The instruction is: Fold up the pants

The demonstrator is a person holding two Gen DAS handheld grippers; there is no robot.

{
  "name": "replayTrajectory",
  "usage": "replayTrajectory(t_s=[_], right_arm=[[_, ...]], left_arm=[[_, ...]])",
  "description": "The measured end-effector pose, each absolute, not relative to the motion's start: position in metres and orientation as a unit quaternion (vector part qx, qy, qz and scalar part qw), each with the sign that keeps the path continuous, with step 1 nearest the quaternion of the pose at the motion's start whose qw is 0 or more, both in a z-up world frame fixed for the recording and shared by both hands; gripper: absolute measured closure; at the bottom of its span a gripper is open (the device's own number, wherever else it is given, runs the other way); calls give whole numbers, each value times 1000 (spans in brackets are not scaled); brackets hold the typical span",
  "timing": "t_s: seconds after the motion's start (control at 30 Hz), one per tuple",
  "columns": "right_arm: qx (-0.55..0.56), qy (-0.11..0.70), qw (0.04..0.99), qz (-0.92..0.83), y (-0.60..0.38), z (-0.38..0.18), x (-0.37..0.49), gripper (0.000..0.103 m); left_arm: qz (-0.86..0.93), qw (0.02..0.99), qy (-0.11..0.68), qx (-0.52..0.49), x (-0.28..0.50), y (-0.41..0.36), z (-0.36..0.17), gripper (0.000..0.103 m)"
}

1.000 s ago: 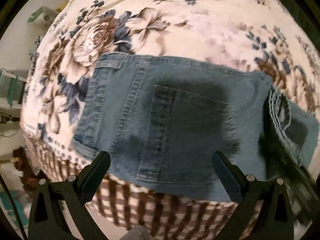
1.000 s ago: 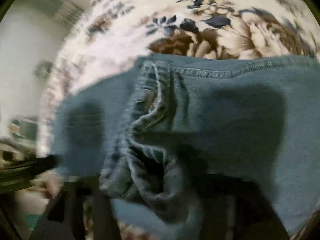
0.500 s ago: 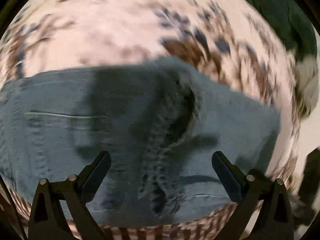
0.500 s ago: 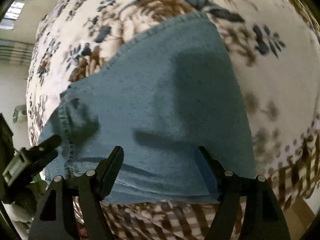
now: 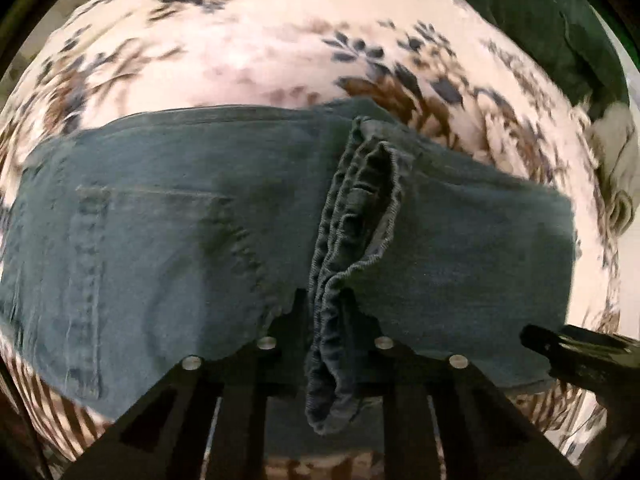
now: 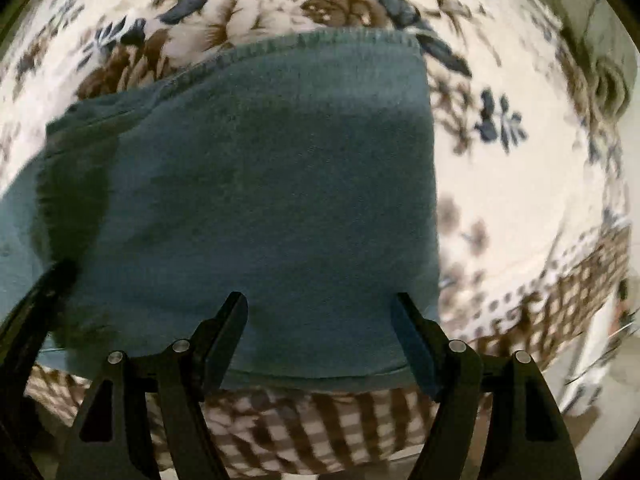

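Note:
Blue denim pants (image 5: 180, 220) lie folded across a floral blanket (image 5: 248, 48); a back pocket (image 5: 152, 240) shows at left. My left gripper (image 5: 326, 320) is shut on the bunched leg hems (image 5: 356, 216), which stand up in a ridge between its fingers. In the right wrist view the pants (image 6: 260, 180) lie flat and smooth. My right gripper (image 6: 320, 312) is open over their near edge, holding nothing. The right gripper's tip shows at the lower right of the left wrist view (image 5: 576, 348).
The blanket's near edge has a brown checked border (image 6: 300, 428) hanging over the side. A dark green cloth (image 5: 552, 32) and a pale bundle (image 5: 616, 168) lie at the far right. The left gripper's arm shows at the left in the right wrist view (image 6: 36, 312).
My left gripper has shut on the bunched hems, which were loose between open fingers before. My right gripper has let go of the denim and opened over the flat fold.

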State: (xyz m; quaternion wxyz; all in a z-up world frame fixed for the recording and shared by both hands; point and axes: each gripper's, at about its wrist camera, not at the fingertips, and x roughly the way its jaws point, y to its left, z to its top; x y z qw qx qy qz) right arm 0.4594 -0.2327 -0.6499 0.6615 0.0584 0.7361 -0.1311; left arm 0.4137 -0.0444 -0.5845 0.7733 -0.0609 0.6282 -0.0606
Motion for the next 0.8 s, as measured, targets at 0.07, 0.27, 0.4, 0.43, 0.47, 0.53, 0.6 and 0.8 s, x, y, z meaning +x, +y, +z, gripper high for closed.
replayTrajectory(t_s=[0.07,0.27,0.4,0.43,0.47,0.53,0.6,0.8], right_arm=[[40,736,663,-129,-226,-648,465,27],[18,741,660,-122,-213,-653,471,27],[9,747,656,-109,-202,-664,472,27],[11,748,655,-106,-201,-665,471,27],[17,748,655,-103,-201,-665,471,27],[26,747,657,-99,-201,-666,470,27],[35,746,658,-94,-201,-665,469,27],[97,724,679,-73,-204,-654,467,27]], left_arm=[[-50,775,622,-93,405,-29,-579,93],[-28,760,635,-135,398,-5,-605,92],[-29,762,634,-130,401,-15,-602,89],[-29,760,634,-140,399,-12,-601,89],[-29,757,633,-161,399,-7,-599,86],[-18,754,626,-199,391,9,-592,79],[0,754,608,-247,384,34,-579,69],[125,750,493,-423,348,146,-556,29]])
